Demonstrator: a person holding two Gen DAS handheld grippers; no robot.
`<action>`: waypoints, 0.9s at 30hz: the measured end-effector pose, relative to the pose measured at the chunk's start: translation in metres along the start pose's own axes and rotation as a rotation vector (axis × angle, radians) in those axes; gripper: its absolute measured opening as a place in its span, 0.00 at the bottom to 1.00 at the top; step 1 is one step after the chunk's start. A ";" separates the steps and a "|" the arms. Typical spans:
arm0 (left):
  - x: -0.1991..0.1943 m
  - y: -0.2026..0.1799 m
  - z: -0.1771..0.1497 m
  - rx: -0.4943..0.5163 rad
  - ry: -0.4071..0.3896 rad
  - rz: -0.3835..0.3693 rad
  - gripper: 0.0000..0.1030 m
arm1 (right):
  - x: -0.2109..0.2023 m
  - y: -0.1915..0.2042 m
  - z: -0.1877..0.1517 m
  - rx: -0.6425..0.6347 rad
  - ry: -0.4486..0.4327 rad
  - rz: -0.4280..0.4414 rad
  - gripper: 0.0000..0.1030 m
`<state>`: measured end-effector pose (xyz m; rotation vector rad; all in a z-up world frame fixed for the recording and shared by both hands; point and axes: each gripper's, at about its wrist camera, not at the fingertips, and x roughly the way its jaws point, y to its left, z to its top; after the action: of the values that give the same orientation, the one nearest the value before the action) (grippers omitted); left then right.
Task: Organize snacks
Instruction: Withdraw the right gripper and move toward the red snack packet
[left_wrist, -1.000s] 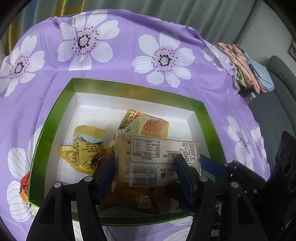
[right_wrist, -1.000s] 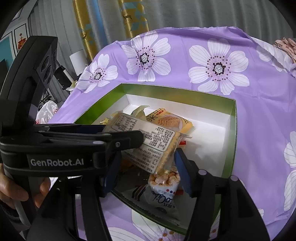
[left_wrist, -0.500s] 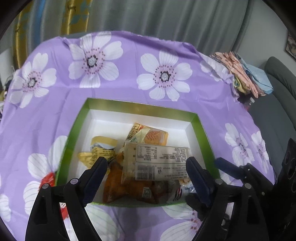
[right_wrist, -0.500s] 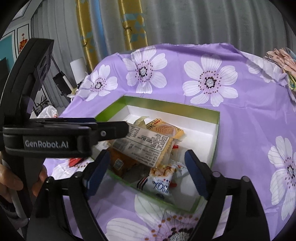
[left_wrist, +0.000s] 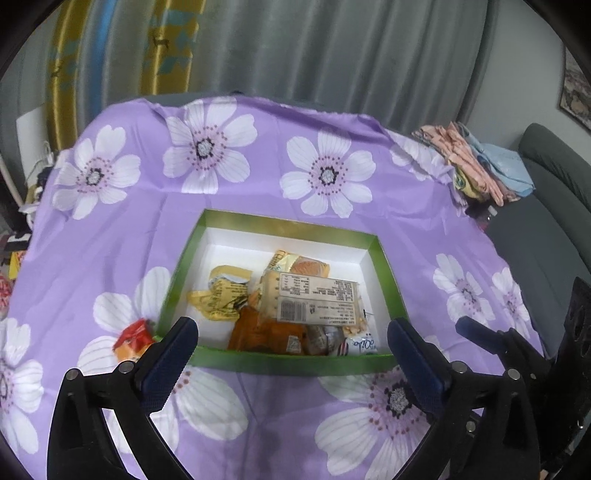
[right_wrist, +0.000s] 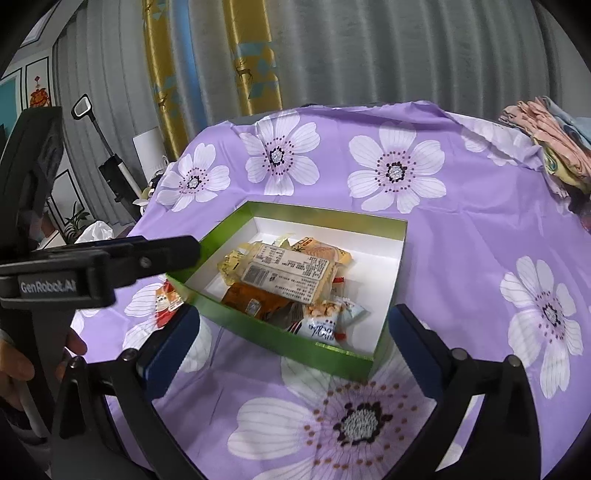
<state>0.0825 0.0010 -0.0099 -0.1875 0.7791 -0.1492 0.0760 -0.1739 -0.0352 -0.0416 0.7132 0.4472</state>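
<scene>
A green box (left_wrist: 284, 362) (right_wrist: 280, 338) with a white inside sits on the purple flowered cloth. In it lie several snack packs: a cracker pack (left_wrist: 314, 301) (right_wrist: 286, 273) with a white label on top, an orange pack (left_wrist: 266, 332), a yellow wrapper (left_wrist: 219, 297) and a small white bag (right_wrist: 319, 325). A red and orange snack (left_wrist: 133, 338) (right_wrist: 168, 299) lies on the cloth just left of the box. My left gripper (left_wrist: 291, 354) and my right gripper (right_wrist: 293, 343) hover above the box's near edge, their jaws opening wide with nothing held between them.
A pile of folded cloths (left_wrist: 476, 166) (right_wrist: 550, 144) rests at the table's far right corner. A grey sofa (left_wrist: 554, 206) stands to the right. Curtains hang behind the table. A hand (right_wrist: 22, 369) holds the left gripper's handle at the left.
Both grippers let go of the cracker pack, opened wide and drew back and up from the box. The pack now lies on the other snacks inside the box.
</scene>
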 end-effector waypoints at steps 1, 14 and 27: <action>-0.005 0.000 -0.001 0.001 -0.005 0.007 0.99 | -0.002 0.002 -0.001 0.002 0.003 0.008 1.00; -0.049 0.009 -0.021 -0.014 -0.034 0.006 0.99 | -0.032 0.040 -0.012 -0.046 -0.004 0.041 1.00; -0.065 0.024 -0.037 -0.018 -0.034 -0.004 0.99 | -0.031 0.062 -0.028 -0.063 0.026 0.061 1.00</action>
<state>0.0121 0.0332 0.0037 -0.2079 0.7462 -0.1422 0.0120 -0.1347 -0.0297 -0.0847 0.7270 0.5281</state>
